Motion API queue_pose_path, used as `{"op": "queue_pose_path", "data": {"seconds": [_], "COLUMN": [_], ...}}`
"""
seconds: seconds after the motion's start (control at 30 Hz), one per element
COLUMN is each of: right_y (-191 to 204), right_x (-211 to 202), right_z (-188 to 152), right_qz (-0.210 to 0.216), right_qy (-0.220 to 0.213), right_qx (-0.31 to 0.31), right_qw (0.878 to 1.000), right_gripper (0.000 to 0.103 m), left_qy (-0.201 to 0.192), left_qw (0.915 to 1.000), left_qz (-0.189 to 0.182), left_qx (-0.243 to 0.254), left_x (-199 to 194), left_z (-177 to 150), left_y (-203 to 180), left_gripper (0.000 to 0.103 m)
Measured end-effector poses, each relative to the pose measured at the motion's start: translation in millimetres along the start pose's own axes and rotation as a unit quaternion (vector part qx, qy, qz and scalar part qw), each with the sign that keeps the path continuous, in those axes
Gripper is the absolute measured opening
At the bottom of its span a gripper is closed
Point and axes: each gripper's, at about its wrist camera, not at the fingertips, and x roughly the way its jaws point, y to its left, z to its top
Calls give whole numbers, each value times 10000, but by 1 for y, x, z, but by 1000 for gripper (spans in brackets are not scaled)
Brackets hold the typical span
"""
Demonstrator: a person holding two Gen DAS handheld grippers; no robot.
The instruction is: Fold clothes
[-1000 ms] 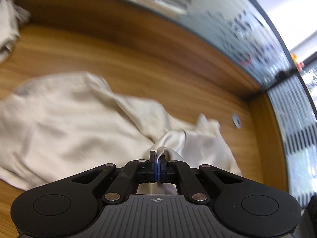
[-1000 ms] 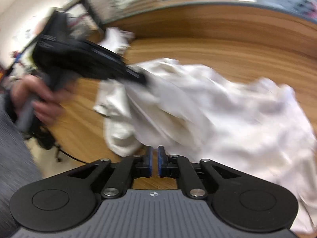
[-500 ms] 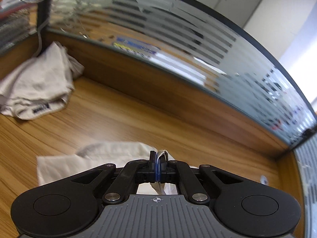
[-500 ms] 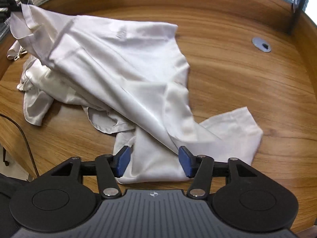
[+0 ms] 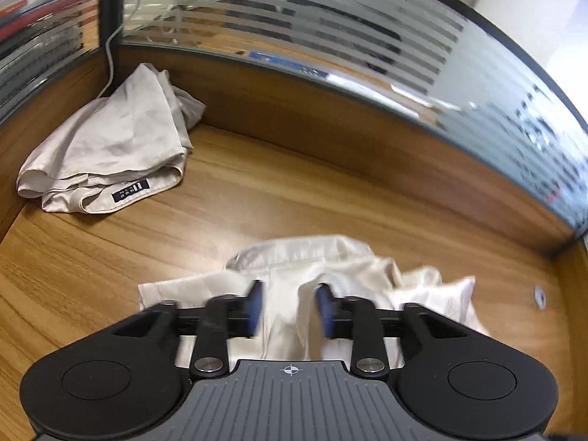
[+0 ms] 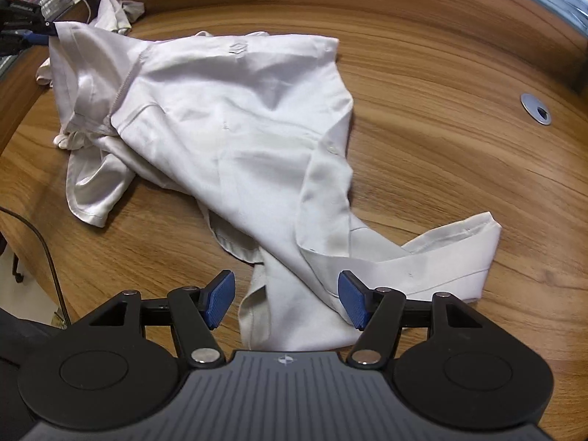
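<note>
- Right gripper (image 6: 286,303) stands with its blue pads spread wide and its jaws opening a touch more; the lower edge of the white shirt (image 6: 235,117) lies between and under the pads, but neither pad presses on it.
- Left gripper (image 5: 290,308) has its jaws opening too. In its own view a fold of the shirt's cloth (image 5: 305,294) hangs between the blurred pads, seemingly slipping free, not pinched.
- From the right wrist view the left gripper (image 6: 38,35) shows at the far left edge, right at the shirt's collar end, which is lifted off the surface (image 6: 441,55) there.
- Outward from the right gripper, the shirt runs diagonally away across the wooden surface: a sleeve or hem flap (image 6: 455,253) sticks out just beside the right pad, the body is rumpled in the middle, another sleeve (image 6: 92,191) bunches at the left.
- Step in hand, as a judgement: spreading the shirt flat before any fold; both grippers are letting go to take new holds.
- Next move likely calls for the right gripper to come down onto the hem edge below it and close, then pull against the collar end to smooth the creases.
- Second pale garment (image 5: 106,150) lies heaped in the far corner, well apart, beside a white cable (image 5: 110,58).
</note>
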Motion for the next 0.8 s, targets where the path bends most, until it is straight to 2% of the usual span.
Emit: {"op": "queue_pose_path", "data": {"seconds": [0.07,0.13,0.27,0.47,0.57,0.67,0.8], "right_y": [3,7,17,27,31,33,35], "right_x": [0,1,2,3,4,4,3], "right_z": [1,1,-2,-8,-11,-13,-16], "right_qz": [-28,-54,-128,-205,-234,-267,-322], "right_qy": [31,48,80,158,187,214,230], "right_qx": [-7,-3,30,111,145,177,239], "right_qw": [10000,10000,9999,9996,9994,9993,9989], "right_gripper": [69,69,69,69,69,69,69], "left_qy": [21,55,246,743,967,1131,1286], "left_qw": [9999,9998,9981,9899,9849,9795,9724], "left_qz": [-11,-161,-495,-967,-1118,-1226,-1248], "left_qx": [146,101,290,716,899,1127,1497], "left_x": [-2,-5,-3,10,21,31,48], "left_z": [-9,-18,-31,-53,-65,-74,-82], "left_y": [2,7,14,9,4,-2,-11], "left_gripper": [63,68,67,66,65,57,53]}}
